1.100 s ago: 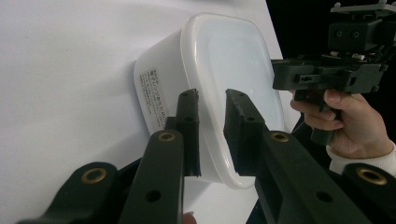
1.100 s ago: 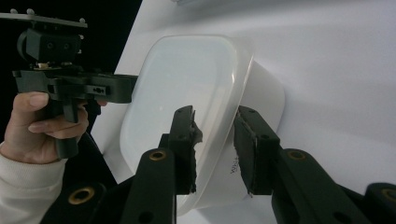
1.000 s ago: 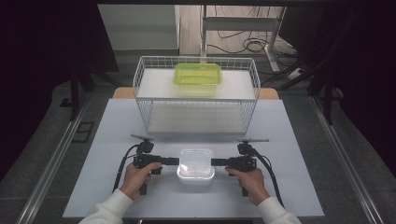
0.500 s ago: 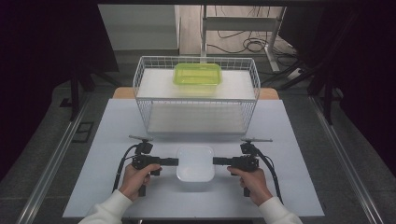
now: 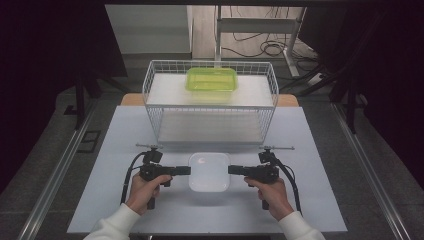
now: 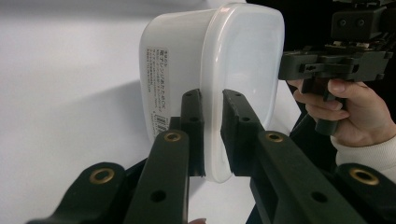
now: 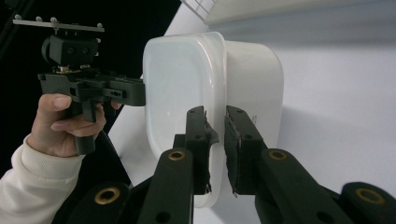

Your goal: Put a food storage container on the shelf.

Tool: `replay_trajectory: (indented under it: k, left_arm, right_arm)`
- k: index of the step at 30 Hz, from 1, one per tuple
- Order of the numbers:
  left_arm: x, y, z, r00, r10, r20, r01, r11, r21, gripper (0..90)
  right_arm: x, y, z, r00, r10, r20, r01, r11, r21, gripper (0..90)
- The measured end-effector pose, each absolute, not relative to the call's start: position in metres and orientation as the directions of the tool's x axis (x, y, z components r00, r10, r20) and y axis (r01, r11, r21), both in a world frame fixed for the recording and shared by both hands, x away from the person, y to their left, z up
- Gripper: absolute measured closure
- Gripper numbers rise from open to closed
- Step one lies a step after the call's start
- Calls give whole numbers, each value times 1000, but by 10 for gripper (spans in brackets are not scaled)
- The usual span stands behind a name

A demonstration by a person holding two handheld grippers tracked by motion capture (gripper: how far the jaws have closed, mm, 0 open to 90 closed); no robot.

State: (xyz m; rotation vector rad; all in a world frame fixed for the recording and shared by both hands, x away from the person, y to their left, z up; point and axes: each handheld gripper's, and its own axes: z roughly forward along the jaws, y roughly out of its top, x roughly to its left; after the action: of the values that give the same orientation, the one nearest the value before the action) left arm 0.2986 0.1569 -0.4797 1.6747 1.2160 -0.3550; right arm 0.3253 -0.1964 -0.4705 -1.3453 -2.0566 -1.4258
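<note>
I am gripping a white translucent plastic lidded box (image 5: 209, 171) from both ends at once, at the near middle of the pale grey desk (image 5: 110, 150), just in front of a white wire basket (image 5: 155, 107). My left tongs (image 5: 187, 170) are clamped on the protruding rim of the box at its left end; in the left gripper view the two black jaws are pinching that thin lip, one on each side of it, with the box body and its printed label (image 6: 157, 91) bulging beyond. My right tongs (image 5: 231, 170) are clamped on the same rim at the opposite end, having just been closing onto it, and the right gripper view is showing the lip squeezed between their pads.

I am taking the box by the rim because its smooth, rounded walls are too broad for the jaws, while the lip is narrow enough to pinch. Holding it at two opposite ends is, I judge, keeping it level and stopping it from swinging, and may be letting me pull against the lid seam. Both of my hands are lying low and level with the desk, pointing inward at each other. A lime-green translucent plastic box (image 5: 211, 79) is sitting on the basket's top shelf, well apart from the work.
</note>
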Motion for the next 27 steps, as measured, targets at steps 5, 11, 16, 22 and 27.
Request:
replay_trajectory:
  k: [5,11,16,22,27]
  left_arm:
    - [295,157,-468,487,552,-677,813,-4,582,797]
    - [293,156,-459,528,549,-648,780,-13,625,797]
    - [294,155,-451,550,555,-624,761,-24,648,796]
    - [298,153,-444,567,551,-613,746,-26,666,796]
    - [300,152,-432,582,548,-602,728,-20,685,797]
  right_arm:
    - [321,-196,-458,-562,521,642,783,85,616,794]
    - [317,-197,-446,-600,527,602,744,91,661,793]
    - [316,-196,-438,-621,533,575,721,100,686,790]
    - [318,-198,-431,-643,540,543,694,110,712,787]
    - [320,-200,-421,-660,533,530,672,102,734,786]
